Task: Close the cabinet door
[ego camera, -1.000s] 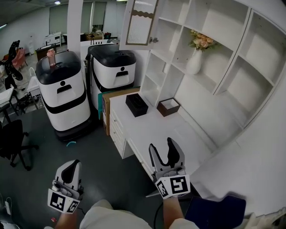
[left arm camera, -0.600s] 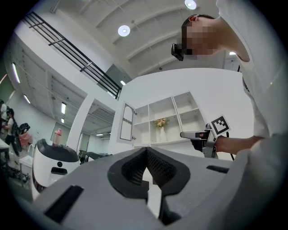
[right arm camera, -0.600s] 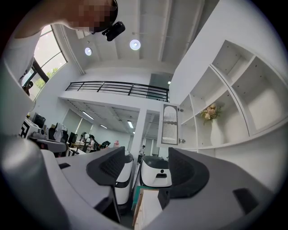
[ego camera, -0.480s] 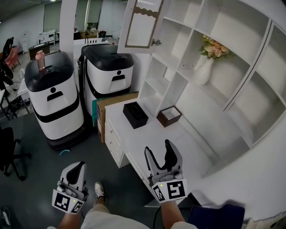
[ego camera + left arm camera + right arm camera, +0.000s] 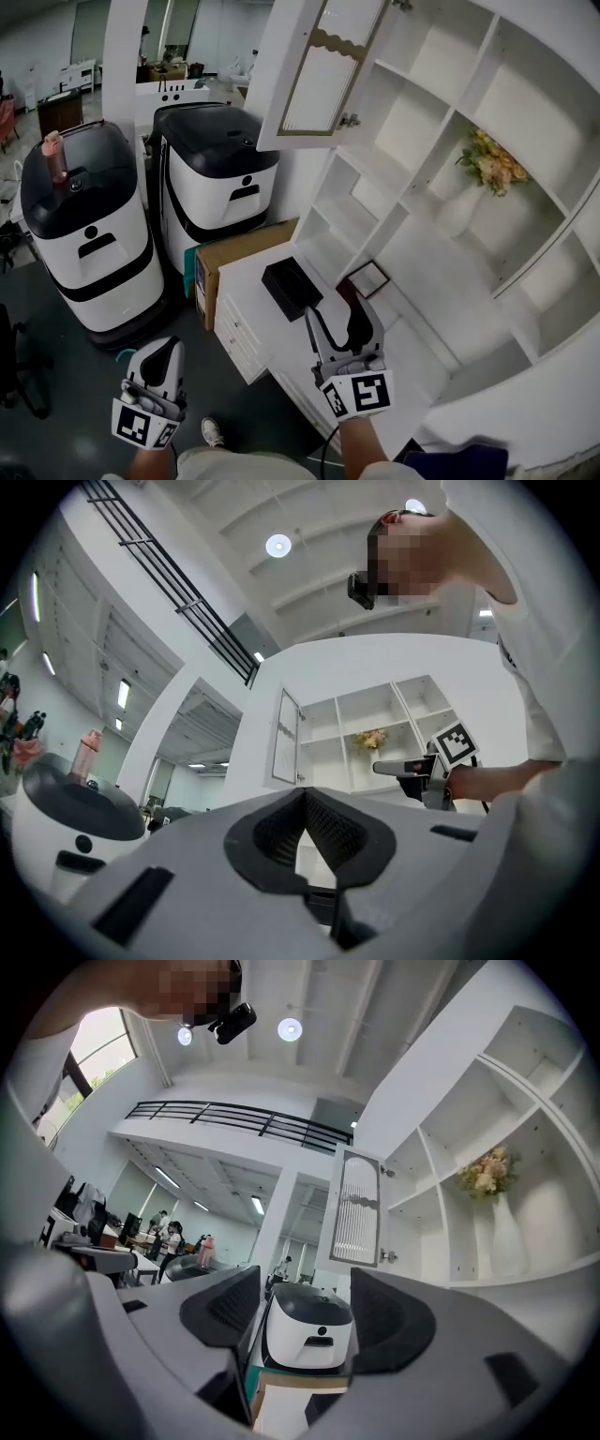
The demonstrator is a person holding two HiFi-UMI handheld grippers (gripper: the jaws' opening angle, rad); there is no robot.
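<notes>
Cabinet door (image 5: 323,80) still open, nearer now; right hand-held gripper (image 5: 337,317) empty.

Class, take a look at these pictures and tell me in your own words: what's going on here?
A person holds a two-jaw gripper in each hand in front of a white shelf unit. Its cabinet door, at the top left, stands open and has not been closed yet. Neither gripper touches it. The right gripper is open and empty, and the left gripper is shut and empty. Both are well below the door.
</notes>
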